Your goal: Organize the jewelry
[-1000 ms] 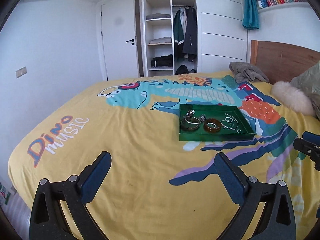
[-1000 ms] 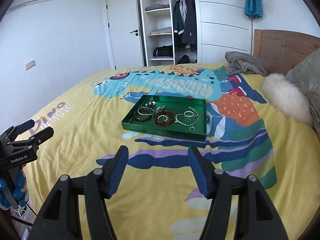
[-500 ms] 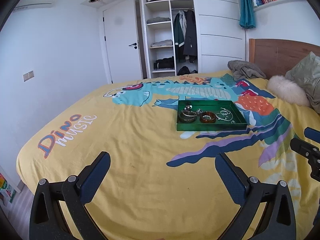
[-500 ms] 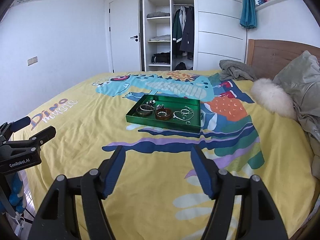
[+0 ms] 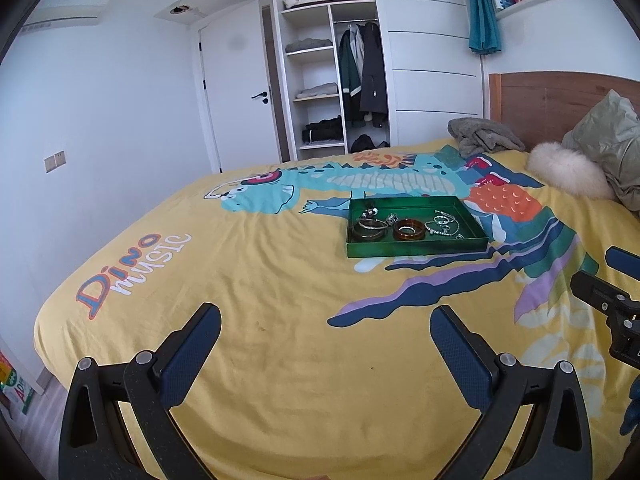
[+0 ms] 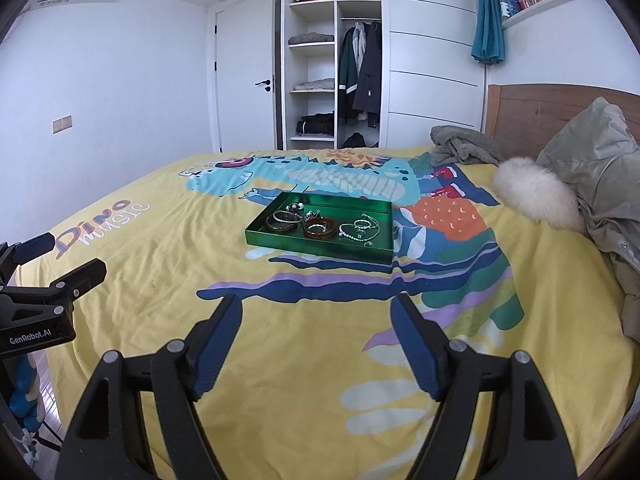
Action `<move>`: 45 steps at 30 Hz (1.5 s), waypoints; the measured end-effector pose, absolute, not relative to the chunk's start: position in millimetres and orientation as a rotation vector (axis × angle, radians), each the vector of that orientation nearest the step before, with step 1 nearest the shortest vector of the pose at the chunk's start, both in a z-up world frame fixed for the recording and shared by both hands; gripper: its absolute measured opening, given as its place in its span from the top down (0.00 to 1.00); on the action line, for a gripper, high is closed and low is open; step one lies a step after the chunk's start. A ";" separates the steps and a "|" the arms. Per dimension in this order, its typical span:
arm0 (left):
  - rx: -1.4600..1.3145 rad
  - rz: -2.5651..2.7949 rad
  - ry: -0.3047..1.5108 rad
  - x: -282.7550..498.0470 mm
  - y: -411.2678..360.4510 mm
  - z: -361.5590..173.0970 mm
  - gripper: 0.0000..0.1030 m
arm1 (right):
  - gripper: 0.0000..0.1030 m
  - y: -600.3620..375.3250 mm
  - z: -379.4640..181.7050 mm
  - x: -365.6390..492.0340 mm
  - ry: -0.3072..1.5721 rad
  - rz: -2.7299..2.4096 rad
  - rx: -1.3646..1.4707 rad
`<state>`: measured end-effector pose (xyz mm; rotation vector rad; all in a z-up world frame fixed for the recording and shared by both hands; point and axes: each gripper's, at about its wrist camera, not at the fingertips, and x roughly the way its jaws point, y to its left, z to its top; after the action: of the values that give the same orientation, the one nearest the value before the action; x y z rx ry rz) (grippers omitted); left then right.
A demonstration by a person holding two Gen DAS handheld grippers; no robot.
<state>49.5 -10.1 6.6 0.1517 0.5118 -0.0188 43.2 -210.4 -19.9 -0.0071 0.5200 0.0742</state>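
Where a yellow bedspread [image 6: 168, 280] printed with a blue dinosaur covers a wide bed, a white wardrobe [image 6: 432, 52] with open shelves and hanging coats is seen behind it, beside a closed white door [image 6: 244, 80]. A wooden headboard [image 6: 532, 112] is seen at the right, with a grey blanket [image 6: 460, 146], a fluffy white cushion [image 6: 532, 196] and a padded olive coat [image 6: 600, 184] lying near it.

A shallow green tray [image 6: 280, 240] is set flat on the bedspread, well ahead of both tools. Inside it, bangles [image 6: 284, 220] are laid at the left, a brown bracelet [image 6: 319, 228] in the middle and silver chains [image 6: 362, 230] at the right.

The left gripper [image 5: 325, 318] is held with its jaws spread wide and nothing between them. The right gripper [image 6: 316, 308] has just been opening; its jaws are spread too, with only bedspread seen between them.
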 end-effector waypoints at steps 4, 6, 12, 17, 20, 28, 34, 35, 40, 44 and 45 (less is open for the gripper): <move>0.154 -0.023 0.516 50.0 -12.6 3.9 0.00 | 0.22 -211.6 -22.4 44.0 0.510 0.064 -0.011; 0.155 -0.026 0.520 51.3 -13.6 2.5 0.00 | 0.21 -212.6 -23.9 44.6 0.506 0.058 -0.011; 0.157 -0.034 0.528 53.8 -14.1 -1.5 0.00 | 0.21 -218.7 -29.2 46.9 0.509 0.044 -0.004; 0.152 -0.035 0.535 55.9 -12.9 -4.2 0.00 | 0.21 -220.2 -34.5 48.6 0.523 0.038 -0.006; 0.147 -0.034 0.541 56.5 -11.8 -5.6 0.00 | 0.21 -220.1 -37.6 49.2 0.532 0.037 -0.007; 0.147 -0.031 0.551 57.5 -10.9 -10.1 0.00 | 0.21 -221.8 -41.2 48.7 0.538 0.033 0.001; 0.148 -0.033 0.561 58.4 -10.4 -14.1 0.00 | 0.21 -224.1 -44.6 48.5 0.544 0.029 0.003; 0.148 -0.034 0.563 58.6 -10.4 -14.7 0.00 | 0.21 -225.1 -45.3 48.5 0.546 0.028 0.004; 0.146 -0.038 0.569 59.8 -10.1 -16.9 0.00 | 0.21 -225.8 -46.9 49.2 0.550 0.028 0.006; 0.143 -0.038 0.571 59.9 -9.3 -17.8 0.00 | 0.21 -225.3 -48.8 50.0 0.554 0.028 0.003; 0.142 -0.038 0.572 60.0 -9.3 -18.4 0.00 | 0.21 -224.6 -49.5 50.1 0.555 0.028 0.002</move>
<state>60.0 -9.3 -18.4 0.1424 0.5725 -0.0379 50.1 -224.6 -49.5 0.0020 0.5546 0.0285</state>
